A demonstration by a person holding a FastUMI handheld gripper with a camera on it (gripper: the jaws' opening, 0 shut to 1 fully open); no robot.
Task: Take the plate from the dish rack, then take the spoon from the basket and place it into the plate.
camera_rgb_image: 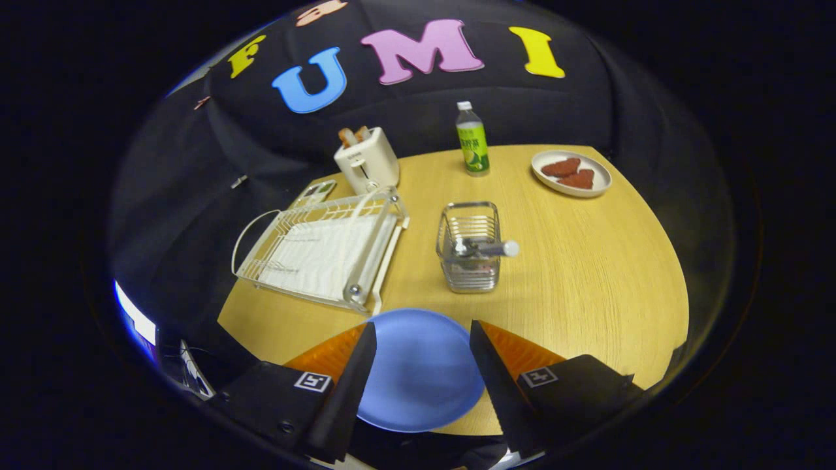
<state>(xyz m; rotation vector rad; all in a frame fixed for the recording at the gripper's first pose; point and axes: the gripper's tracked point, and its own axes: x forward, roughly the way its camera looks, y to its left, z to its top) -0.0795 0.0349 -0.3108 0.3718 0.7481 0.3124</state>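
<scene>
Blue plate (421, 369) lies flat on the desk (588, 274) near its front edge, between the jaws of the gripper (423, 343), which stand wide and grip nothing. Spoon (486, 248) lies across the wire basket (468, 254) beyond the plate; bare desk to its right. White dish rack (320, 251) overhangs the left edge. Behind: toaster (367, 160), green-label bottle (472, 140) with unreadable text, white plate of heart-shaped cookies (571, 173).
</scene>
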